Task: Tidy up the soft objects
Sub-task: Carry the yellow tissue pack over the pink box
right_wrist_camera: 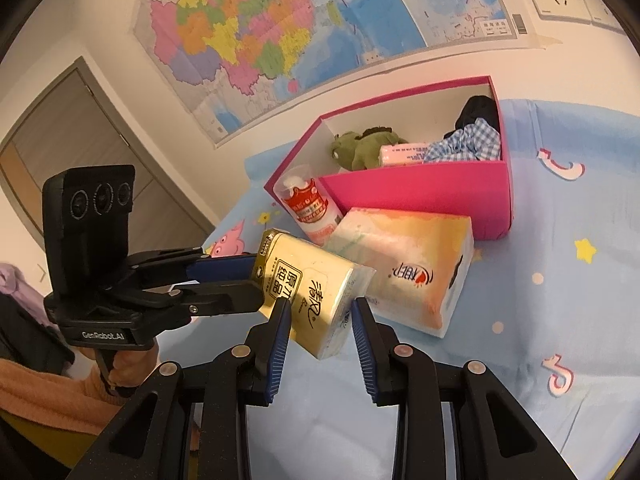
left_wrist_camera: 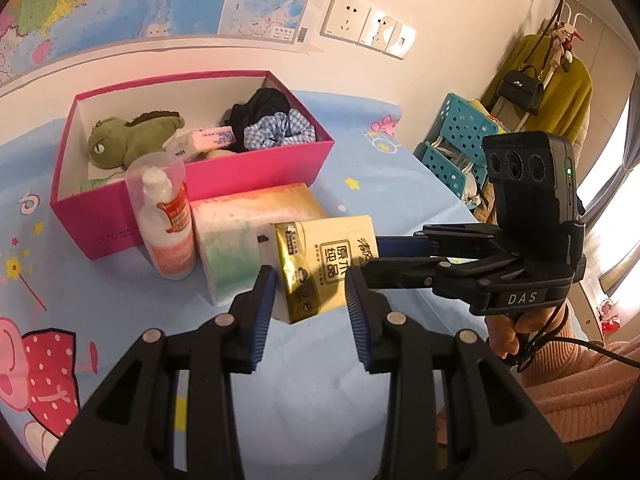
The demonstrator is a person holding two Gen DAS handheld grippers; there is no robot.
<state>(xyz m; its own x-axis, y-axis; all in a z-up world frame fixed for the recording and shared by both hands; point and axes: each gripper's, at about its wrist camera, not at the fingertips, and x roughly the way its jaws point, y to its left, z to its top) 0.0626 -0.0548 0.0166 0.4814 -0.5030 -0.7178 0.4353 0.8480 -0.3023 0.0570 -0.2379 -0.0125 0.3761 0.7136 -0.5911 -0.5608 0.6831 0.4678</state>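
Fingers of the left gripper are clamped on one end of the yellow tissue pack, blue pads pressing both sides. Same deal with the right gripper: it comes in from the opposite end and its pads pinch the pack too, so both grippers have hold of the one pack between them. The pack is tilted and looks to be up off the sheet, since there's a shadow under it.

Just behind it the bigger peach tissue pack is lying on the blue cartoon sheet, and next to that a white bottle with a clear cap stands right against the front wall of the pink box.

Inside the box: a green plush dinosaur on one side, a small pink packet in the middle, then a blue checked cloth with black fabric bunched behind it at the other end.

Further out, a hand in a pink knit sleeve grips the right gripper's handle. Teal baskets sit off past the bed edge, and a big map hangs on the wall behind the box.
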